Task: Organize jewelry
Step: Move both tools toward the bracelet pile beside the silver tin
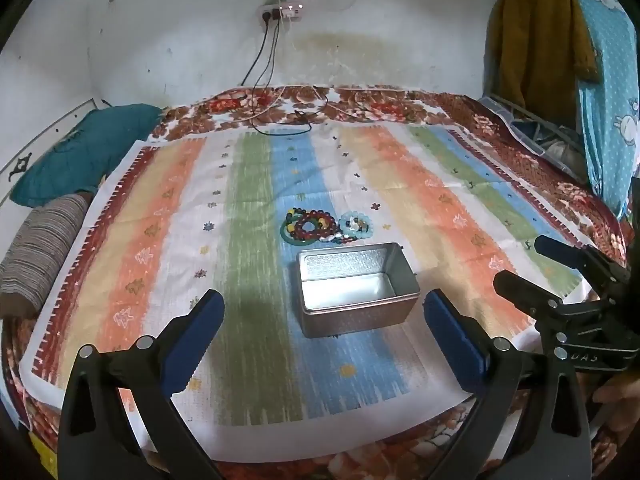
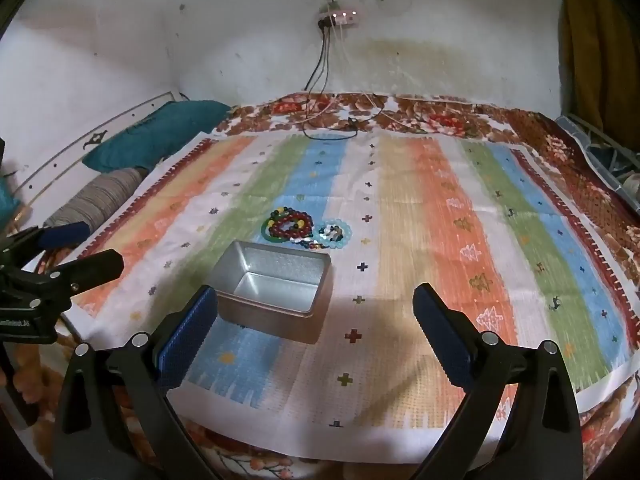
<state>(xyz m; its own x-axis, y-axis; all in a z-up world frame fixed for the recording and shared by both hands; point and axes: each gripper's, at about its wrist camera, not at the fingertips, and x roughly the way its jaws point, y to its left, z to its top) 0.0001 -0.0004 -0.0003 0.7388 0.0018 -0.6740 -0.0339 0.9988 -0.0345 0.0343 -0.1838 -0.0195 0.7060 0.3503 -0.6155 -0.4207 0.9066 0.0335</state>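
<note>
An open, empty metal tin [image 1: 356, 292] sits on a striped cloth on the bed; it also shows in the right wrist view [image 2: 276, 292]. Just behind it lies a pile of jewelry: dark red bead bracelets with a green bangle [image 1: 310, 224] [image 2: 288, 226] and a light blue bead bracelet [image 1: 356, 226] [image 2: 336, 234]. My left gripper [image 1: 320, 312] is open and empty, in front of the tin. My right gripper [image 2: 316, 306] is open and empty, near the tin's right front. Each gripper shows in the other's view, the right one [image 1: 516, 262] and the left one [image 2: 98, 248].
The striped cloth [image 1: 248, 240] covers a floral blanket [image 1: 360, 100]. A teal pillow [image 1: 84, 152] and a striped roll [image 1: 40, 248] lie at the left. Charger cables [image 1: 280, 120] trail from a wall socket onto the bed's far side. Hanging clothes [image 1: 560, 40] are at the right.
</note>
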